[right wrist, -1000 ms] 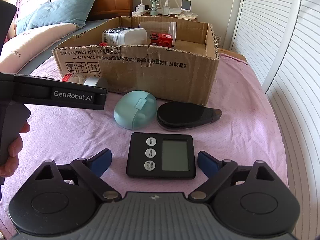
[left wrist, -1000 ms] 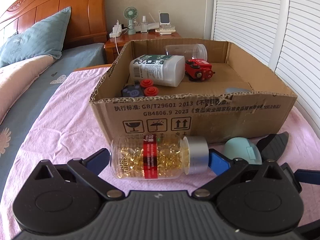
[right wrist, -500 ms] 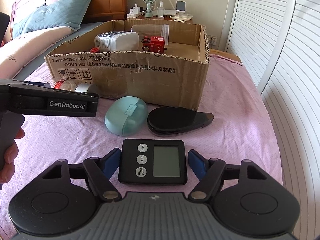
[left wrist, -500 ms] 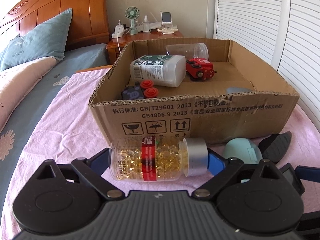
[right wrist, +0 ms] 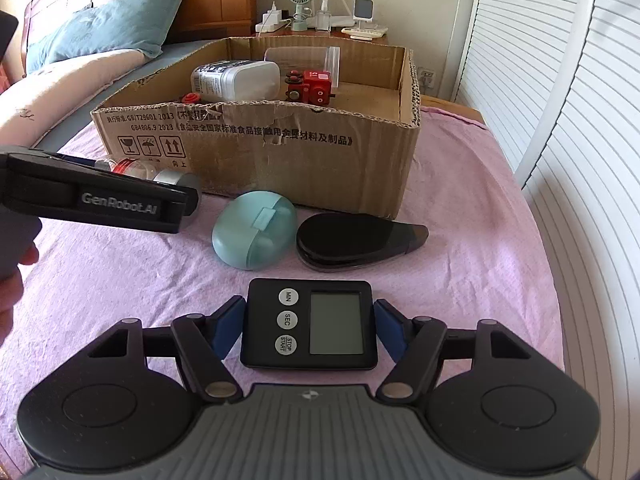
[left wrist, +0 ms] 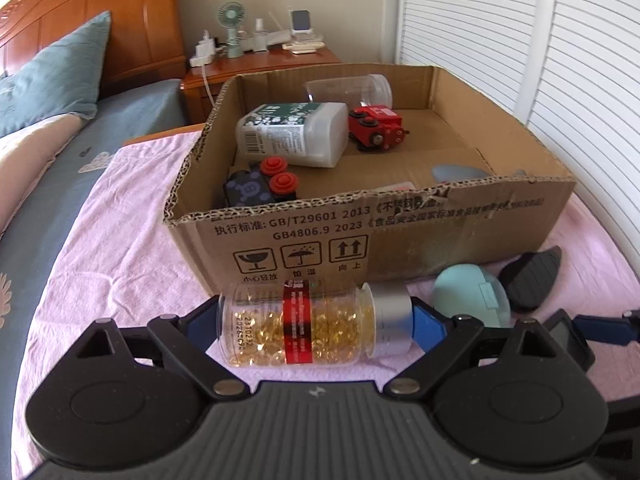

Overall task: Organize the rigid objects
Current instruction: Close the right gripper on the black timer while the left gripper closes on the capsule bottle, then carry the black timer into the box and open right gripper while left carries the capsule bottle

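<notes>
Timer marked MIN, SEC, STOP/START sits clamped between right gripper fingers; left gripper, branded GenRobot.AI, grasps capsule bottle.

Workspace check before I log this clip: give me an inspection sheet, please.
Surface: pink cloth over a bed.
Job's things: cardboard box holds a white bottle, red toy train, clear jar; capsule bottle, timer, teal case, black case outside.
Clutter: nothing seen.
Grippers: left tool shut on the capsule bottle; right tool pads at the timer's sides, contact unclear.
Cables: white cable by the nightstand.
Surroundings: headboard, pillow, fan, louvred doors.
</notes>
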{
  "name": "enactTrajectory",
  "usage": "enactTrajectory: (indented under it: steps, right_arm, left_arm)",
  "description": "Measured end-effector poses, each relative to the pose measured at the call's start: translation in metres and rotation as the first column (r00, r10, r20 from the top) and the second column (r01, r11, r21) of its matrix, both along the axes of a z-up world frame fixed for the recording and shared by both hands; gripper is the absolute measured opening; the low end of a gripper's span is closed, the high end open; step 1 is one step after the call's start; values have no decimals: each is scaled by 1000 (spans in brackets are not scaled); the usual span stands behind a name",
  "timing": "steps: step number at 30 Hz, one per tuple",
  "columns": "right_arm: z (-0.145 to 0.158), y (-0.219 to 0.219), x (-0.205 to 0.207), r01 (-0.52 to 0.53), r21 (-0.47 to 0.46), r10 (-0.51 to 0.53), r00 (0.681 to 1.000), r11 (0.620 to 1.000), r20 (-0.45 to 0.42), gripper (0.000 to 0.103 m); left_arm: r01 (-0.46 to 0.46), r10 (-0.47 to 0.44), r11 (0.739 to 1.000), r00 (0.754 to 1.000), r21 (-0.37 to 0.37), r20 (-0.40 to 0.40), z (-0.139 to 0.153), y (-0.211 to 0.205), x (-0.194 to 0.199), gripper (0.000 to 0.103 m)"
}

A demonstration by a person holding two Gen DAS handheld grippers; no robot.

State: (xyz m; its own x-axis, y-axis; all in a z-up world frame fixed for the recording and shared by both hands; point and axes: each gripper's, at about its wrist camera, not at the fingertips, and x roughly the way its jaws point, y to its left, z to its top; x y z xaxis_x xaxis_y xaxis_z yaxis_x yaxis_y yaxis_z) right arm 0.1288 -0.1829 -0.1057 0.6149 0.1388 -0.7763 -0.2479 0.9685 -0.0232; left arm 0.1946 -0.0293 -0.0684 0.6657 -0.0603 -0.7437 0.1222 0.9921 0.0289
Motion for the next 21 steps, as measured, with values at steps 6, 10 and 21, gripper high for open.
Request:
enactTrajectory:
  steps: [6,10,21]
  right_arm:
    - [8,-7,-5,-15,2,15,1000,1000,-4,74]
    - [16,-10,-12,-35,-15,35,999,999,6,74]
    - [49,-16,-24,-93,-50,96,994,994,53,74]
  left_arm:
    - [120,-120,993,992,12,-24,10,3,-10,93]
    - [165,-166,986,985,-13,-43,20,7,-18,93]
    - [263,-264,964,964,-47,-27,60,11,-35,93]
